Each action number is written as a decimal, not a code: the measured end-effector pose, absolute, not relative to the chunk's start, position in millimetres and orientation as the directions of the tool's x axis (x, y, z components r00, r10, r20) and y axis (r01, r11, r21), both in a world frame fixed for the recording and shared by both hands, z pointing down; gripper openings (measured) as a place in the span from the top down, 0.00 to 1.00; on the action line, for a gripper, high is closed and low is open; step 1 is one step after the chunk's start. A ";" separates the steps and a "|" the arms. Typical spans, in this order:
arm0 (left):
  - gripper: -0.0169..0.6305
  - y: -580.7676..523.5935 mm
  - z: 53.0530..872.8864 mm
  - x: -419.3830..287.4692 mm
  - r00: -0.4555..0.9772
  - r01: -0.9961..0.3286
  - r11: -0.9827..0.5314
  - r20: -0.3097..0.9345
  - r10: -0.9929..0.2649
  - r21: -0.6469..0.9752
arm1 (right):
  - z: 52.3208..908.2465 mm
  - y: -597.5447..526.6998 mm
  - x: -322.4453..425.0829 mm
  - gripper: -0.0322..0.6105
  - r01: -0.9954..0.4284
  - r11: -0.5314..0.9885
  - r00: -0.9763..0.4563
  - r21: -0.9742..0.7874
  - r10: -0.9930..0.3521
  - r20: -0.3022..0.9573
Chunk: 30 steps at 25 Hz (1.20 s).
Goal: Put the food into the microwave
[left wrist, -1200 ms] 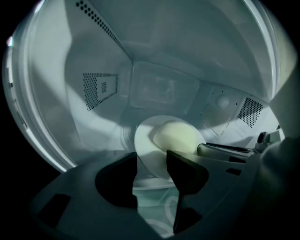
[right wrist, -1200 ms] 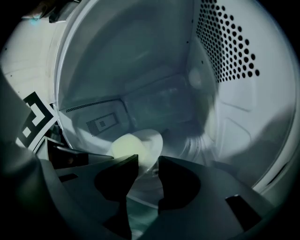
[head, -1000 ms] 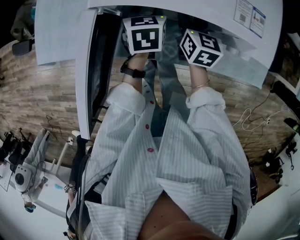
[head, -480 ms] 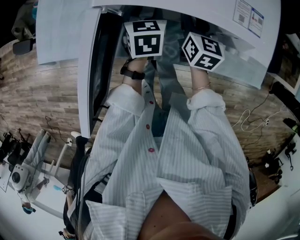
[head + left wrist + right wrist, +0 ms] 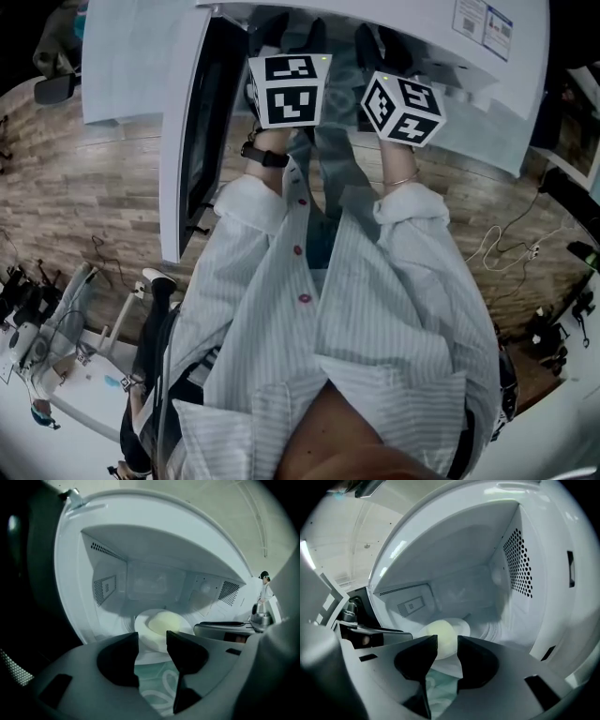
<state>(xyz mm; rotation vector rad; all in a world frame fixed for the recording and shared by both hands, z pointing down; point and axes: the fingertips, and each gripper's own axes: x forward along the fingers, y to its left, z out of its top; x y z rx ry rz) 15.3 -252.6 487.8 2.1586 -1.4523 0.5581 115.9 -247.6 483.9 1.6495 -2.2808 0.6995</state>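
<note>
The microwave stands with its door swung out to the left. Inside, on the turntable, a white plate carries a pale yellow mound of food; the right gripper view shows the same food and plate. My left gripper and right gripper sit side by side at the cavity mouth, short of the plate. Both are open with nothing between their jaws. In the head view only their marker cubes show, left and right.
The open door flanks my left gripper. Perforated cavity walls close in on the right. A teal patterned surface lies below the jaws. Wooden floor, cables and equipment surround the person.
Both marker cubes have come down a little in the head view, away from the microwave opening, and more of the cavity shows above them.
</note>
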 end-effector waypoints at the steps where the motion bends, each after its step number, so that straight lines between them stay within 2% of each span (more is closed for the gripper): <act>1: 0.67 -249.5 484.3 16.4 0.359 -0.931 -0.331 0.566 -0.742 0.157 | 481.1 -244.9 114.6 0.72 -0.935 0.254 -0.343 -0.246 -0.821 0.456; 14: 0.69 -212.0 431.7 28.3 0.447 -0.894 -0.389 0.461 -0.766 0.222 | 428.9 -215.6 96.6 0.75 -0.893 0.352 -0.442 -0.281 -0.805 0.396; 30: 0.89 -172.0 329.3 48.6 0.603 -0.796 -0.548 0.252 -0.757 0.258 | 326.3 -177.0 88.8 0.85 -0.809 0.507 -0.575 -0.298 -0.790 0.214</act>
